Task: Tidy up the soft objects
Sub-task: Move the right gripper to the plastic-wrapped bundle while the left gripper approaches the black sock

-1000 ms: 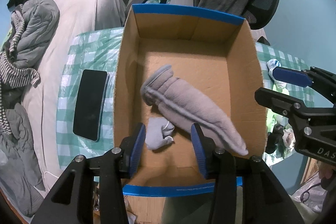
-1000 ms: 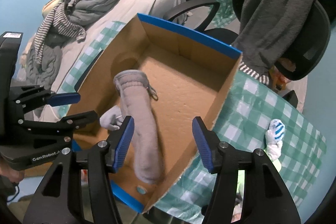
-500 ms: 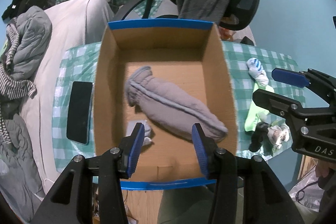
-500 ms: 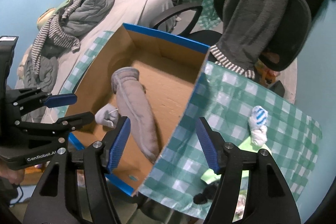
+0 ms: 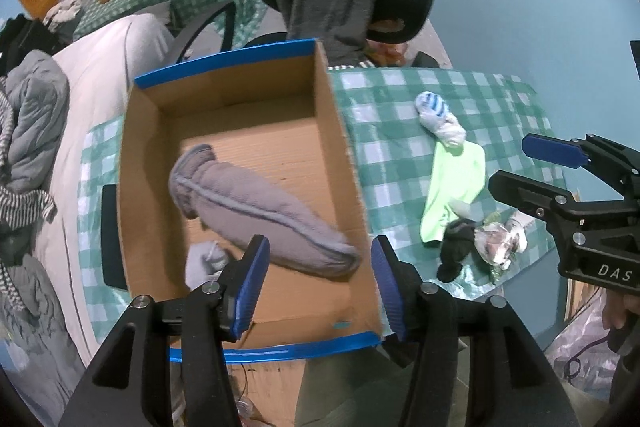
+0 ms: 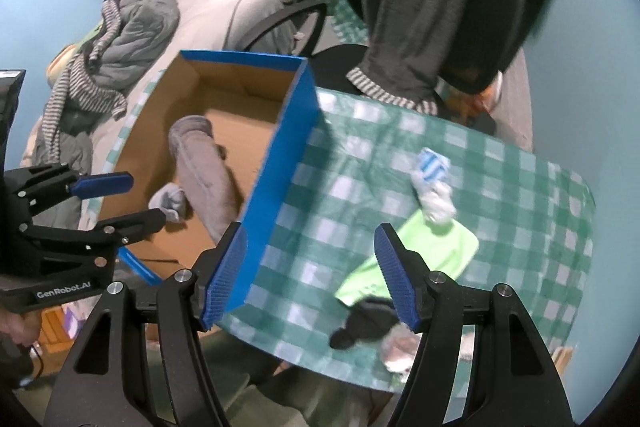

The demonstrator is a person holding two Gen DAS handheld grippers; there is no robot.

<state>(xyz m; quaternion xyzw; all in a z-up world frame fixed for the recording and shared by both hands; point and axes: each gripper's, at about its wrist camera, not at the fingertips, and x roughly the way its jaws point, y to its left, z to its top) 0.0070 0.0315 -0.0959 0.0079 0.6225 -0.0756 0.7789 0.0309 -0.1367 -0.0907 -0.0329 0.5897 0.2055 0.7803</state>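
Observation:
A cardboard box [image 5: 344,163] with blue-taped rims stands on the checked table; it also shows in the right wrist view [image 6: 280,167]. Inside lie a long grey sock [image 5: 260,215] and a small grey bundle [image 5: 204,263]. On the cloth right of the box lie a blue-striped white sock [image 5: 438,115], a neon green cloth [image 5: 456,191], a black sock [image 5: 456,251] and a pale bundle [image 5: 500,243]. My left gripper [image 5: 316,283] is open and empty over the box's near right corner. My right gripper [image 6: 312,275] is open and empty above the cloth, near the green cloth [image 6: 420,259].
A dark phone [image 5: 110,235] lies left of the box. An office chair draped with a grey garment [image 6: 420,7] stands behind the table. A bed with piled clothes [image 5: 28,131] is on the left. The table's near edge [image 6: 320,367] is close below the right gripper.
Both grippers have moved right and back from the box; the socks on the cloth at the right have come into view. Both stay open and empty.

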